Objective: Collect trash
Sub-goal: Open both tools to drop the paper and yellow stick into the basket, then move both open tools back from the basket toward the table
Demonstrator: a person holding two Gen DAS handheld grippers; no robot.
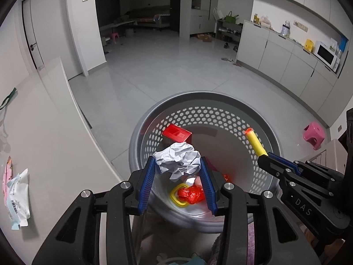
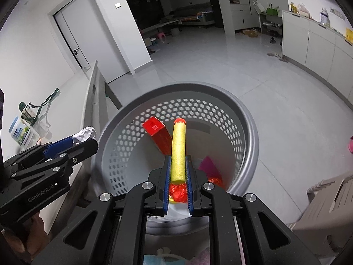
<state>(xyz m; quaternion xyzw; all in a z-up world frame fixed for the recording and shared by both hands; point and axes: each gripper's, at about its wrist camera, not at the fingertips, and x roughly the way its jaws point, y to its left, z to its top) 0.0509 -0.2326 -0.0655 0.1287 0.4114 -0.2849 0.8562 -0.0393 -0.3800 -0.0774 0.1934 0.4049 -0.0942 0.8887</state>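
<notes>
While both my grippers hang over the grey perforated basket (image 1: 220,108), each one carries a piece of trash. At the lower centre of the left wrist view, my left gripper (image 1: 178,165) has its blue pads (image 1: 147,185) pressed against either side of a crumpled white paper ball (image 1: 177,160), which sits right at the fingertips and sticks out a little past them, above the near part of the basket's opening. My right gripper (image 2: 178,165) is pinched nearly closed on a yellow foam dart (image 2: 178,152); the dart stands lengthwise between the narrow pads, its orange tip pointing up the frame towards the basket's far wall. In the left wrist view that same dart (image 1: 256,143) shows at centre right, poking out of my right gripper (image 1: 263,158) over the basket's right side.

Down inside the basket lies a red box (image 1: 176,133) leaning near the far wall, a crumpled red wrapper (image 1: 190,195) with a yellow ring (image 1: 176,196) just beside it on the bottom, and a pink-magenta piece (image 2: 209,165) near the right wall.

At the lower left of the left wrist view, a white packet (image 1: 18,201) lies on a pale tabletop (image 1: 55,154). A pink stool (image 1: 314,134) stands on the floor at the right edge.
</notes>
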